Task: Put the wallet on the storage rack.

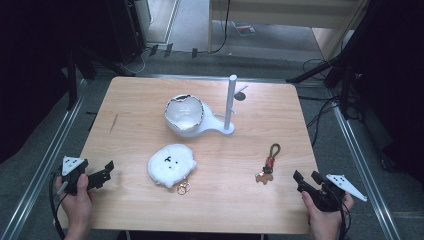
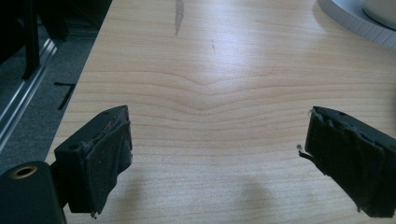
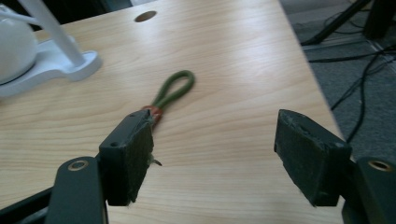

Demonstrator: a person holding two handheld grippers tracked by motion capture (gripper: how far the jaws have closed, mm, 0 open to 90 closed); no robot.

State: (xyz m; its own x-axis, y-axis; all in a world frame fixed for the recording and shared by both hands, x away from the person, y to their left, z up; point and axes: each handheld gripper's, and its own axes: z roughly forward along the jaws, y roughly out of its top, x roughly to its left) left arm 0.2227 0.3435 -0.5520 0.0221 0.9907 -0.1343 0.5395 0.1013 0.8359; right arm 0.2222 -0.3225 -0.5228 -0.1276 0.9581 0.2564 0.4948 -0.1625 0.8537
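Black foam pads line the jaws of both grippers, and on each the jaws stand spread wide with nothing between them. The right gripper (image 3: 215, 158) looks along the wood toward a keychain with a green cord loop (image 3: 173, 91), which lies just beyond its left jaw, flat on the table (image 1: 135, 100); in the high view this keychain (image 1: 267, 166) lies near the right gripper (image 1: 309, 179), with its small brown charm toward the person. The left gripper (image 2: 217, 158) rests near the left table edge over bare wood, well apart from the white plush keychain (image 1: 171, 164), whose gold ring points to the front edge. I judge that the work has not really begun: nothing is gripped, both keychains lie on the table, and the white stand (image 1: 229, 105) with its post carries nothing. The white bowl-shaped thing (image 1: 184, 114) sits on the stand's base, close to the post, so it may hinder a hanging move.
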